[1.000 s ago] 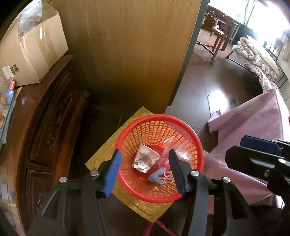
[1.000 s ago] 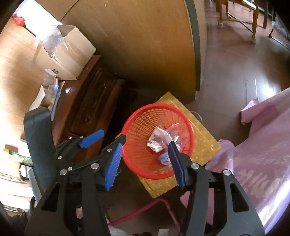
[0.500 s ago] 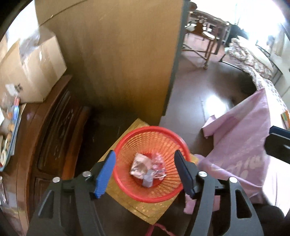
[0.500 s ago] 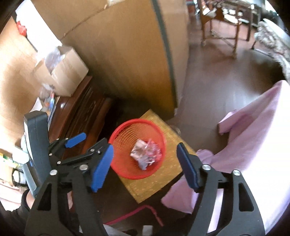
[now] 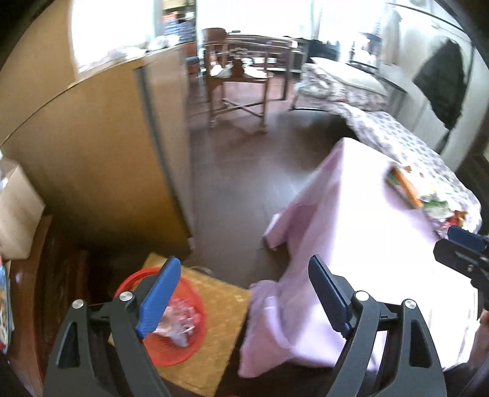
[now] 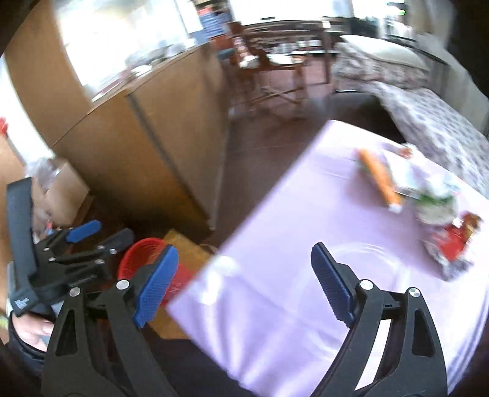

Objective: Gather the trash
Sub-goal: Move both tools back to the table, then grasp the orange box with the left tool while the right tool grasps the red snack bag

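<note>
The red basket [image 5: 171,323], on the floor beside the pink-clothed table [image 6: 275,290], already holds crumpled wrappers [image 5: 178,320]. More litter [image 6: 443,226] lies on the table's far side from the basket, uncollected. Left gripper [image 5: 241,299] and right gripper [image 6: 244,284] both gape, holding nothing.

You are in a home, in a living and dining room. Before you stands a surface [image 6: 275,305] under a pink cloth [image 5: 351,229]. Farther back you see a wooden chair [image 5: 235,79], a dining table [image 6: 284,27] and a sofa with a flowered cover [image 5: 342,88]. The floor [image 5: 238,171] is dark wood, and a wooden cabinet [image 5: 101,158] stands on your left.
</note>
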{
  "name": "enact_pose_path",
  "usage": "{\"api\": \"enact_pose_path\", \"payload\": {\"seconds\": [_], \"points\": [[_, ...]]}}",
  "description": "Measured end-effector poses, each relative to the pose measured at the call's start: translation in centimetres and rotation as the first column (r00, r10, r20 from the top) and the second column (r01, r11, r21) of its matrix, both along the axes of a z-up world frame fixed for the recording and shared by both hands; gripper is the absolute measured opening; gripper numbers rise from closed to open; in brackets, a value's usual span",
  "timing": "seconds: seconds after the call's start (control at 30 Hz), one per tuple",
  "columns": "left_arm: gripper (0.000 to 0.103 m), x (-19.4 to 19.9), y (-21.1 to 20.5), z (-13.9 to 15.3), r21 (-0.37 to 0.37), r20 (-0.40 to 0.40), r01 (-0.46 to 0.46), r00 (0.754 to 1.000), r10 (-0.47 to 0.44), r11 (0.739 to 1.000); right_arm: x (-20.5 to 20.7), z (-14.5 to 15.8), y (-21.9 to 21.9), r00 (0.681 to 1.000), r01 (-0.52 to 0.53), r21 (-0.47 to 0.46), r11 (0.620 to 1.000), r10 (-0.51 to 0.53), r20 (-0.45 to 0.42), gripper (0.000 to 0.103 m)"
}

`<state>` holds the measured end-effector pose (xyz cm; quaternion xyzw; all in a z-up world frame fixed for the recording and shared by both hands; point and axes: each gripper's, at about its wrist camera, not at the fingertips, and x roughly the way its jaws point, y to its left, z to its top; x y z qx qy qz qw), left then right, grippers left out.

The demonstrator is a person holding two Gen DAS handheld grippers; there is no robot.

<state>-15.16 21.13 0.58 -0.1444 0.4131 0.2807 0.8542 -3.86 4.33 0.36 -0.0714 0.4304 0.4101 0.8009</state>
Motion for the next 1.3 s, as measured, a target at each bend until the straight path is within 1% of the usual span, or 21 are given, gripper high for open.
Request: {"api": "enact_pose_path", "payload": {"seconds": [0.13, 0.27, 0.33, 0.37, 0.4, 0.53, 0.6, 0.67, 0.8, 0.93, 1.03, 1.1, 1.13, 1.2, 1.23, 1.27, 1.3], "points": [[0.085, 4.2, -3.5, 0.0, -0.020, 0.006, 0.071, 0.997, -0.071, 0.997, 3.1, -0.9, -4.9, 0.995, 0.097, 0.001, 0.995, -0.097, -0.006, 0.086], [0.085, 8.2, -6.2, -0.4, -0.029, 0.001, 0.120, 0.993, -0.120, 0.992, 5.9, -1.6, -9.2, 0.981, 0.194, 0.013, 0.981, -0.194, 0.006, 0.086], [0.086, 9.9, -7.0, -0.5, -0.039, 0.007, 0.128, 0.992, -0.128, 0.991, 7.5, -1.9, -11.7, 0.964, 0.267, 0.047, 0.963, -0.267, 0.003, 0.086], [0.086, 11.0, -7.5, -0.6, -0.051, 0.013, 0.129, 0.992, -0.129, 0.990, 8.1, -1.9, -12.1, 0.957, 0.290, 0.058, 0.955, -0.291, 0.001, 0.086], [0.086, 12.1, -7.9, -0.7, -0.066, 0.018, 0.129, 0.992, -0.128, 0.989, 8.9, -2.0, -13.3, 0.941, 0.336, 0.074, 0.939, -0.337, 0.010, 0.086], [0.086, 15.4, -8.9, -1.3, -0.121, 0.038, 0.124, 0.992, -0.120, 0.985, 10.6, -2.1, -15.8, 0.889, 0.443, 0.052, 0.895, -0.446, 0.098, 0.086], [0.086, 17.4, -9.8, -1.7, -0.137, 0.042, 0.126, 0.992, -0.121, 0.982, 11.5, -2.4, -16.8, 0.872, 0.476, 0.052, 0.878, -0.479, 0.098, 0.087], [0.086, 18.8, -10.7, -2.2, -0.138, 0.036, 0.125, 0.992, -0.121, 0.983, 12.5, -3.1, -17.5, 0.859, 0.504, 0.046, 0.862, -0.506, 0.078, 0.087], [0.086, 20.9, -11.5, -3.6, -0.166, 0.014, 0.117, 0.993, -0.116, 0.979, 13.6, -4.7, -17.7, 0.854, 0.517, 0.024, 0.856, -0.518, 0.055, 0.087], [0.086, 21.2, -11.8, -4.5, -0.159, 0.012, 0.105, 0.995, -0.104, 0.982, 15.5, -6.1, -17.2, 0.844, 0.536, 0.013, 0.844, -0.536, 0.022, 0.087], [0.086, 21.0, -11.8, -5.2, -0.156, 0.010, 0.110, 0.994, -0.110, 0.982, 16.0, -6.7, -16.4, 0.831, 0.556, -0.009, 0.831, -0.555, 0.047, 0.087], [0.086, 20.7, -11.5, -5.5, -0.178, 0.016, 0.115, 0.993, -0.114, 0.977, 16.5, -7.6, -15.7, 0.826, 0.562, -0.042, 0.826, -0.559, 0.074, 0.087], [0.086, 20.6, -11.3, -5.5, -0.185, 0.019, 0.118, 0.993, -0.116, 0.976, 16.5, -7.8, -15.4, 0.829, 0.559, -0.054, 0.828, -0.555, 0.072, 0.087], [0.086, 20.4, -11.3, -5.4, -0.184, 0.029, 0.122, 0.993, -0.118, 0.975, 16.7, -8.2, -15.1, 0.841, 0.541, -0.064, 0.839, -0.538, 0.051, 0.083], [0.086, 20.4, -11.3, -5.3, -0.179, 0.033, 0.123, 0.992, -0.119, 0.976, 16.8, -8.5, -15.1, 0.844, 0.536, -0.066, 0.842, -0.534, 0.043, 0.069], [0.086, 20.4, -11.3, -5.2, -0.171, 0.032, 0.123, 0.992, -0.120, 0.978, 16.8, -8.6, -15.2, 0.847, 0.532, -0.072, 0.844, -0.531, 0.038, 0.050], [0.086, 20.5, -11.4, -5.1, -0.167, 0.029, 0.122, 0.992, -0.119, 0.978, 16.9, -8.9, -15.4, 0.852, 0.522, -0.087, 0.848, -0.524, 0.007, 0.044]]}}
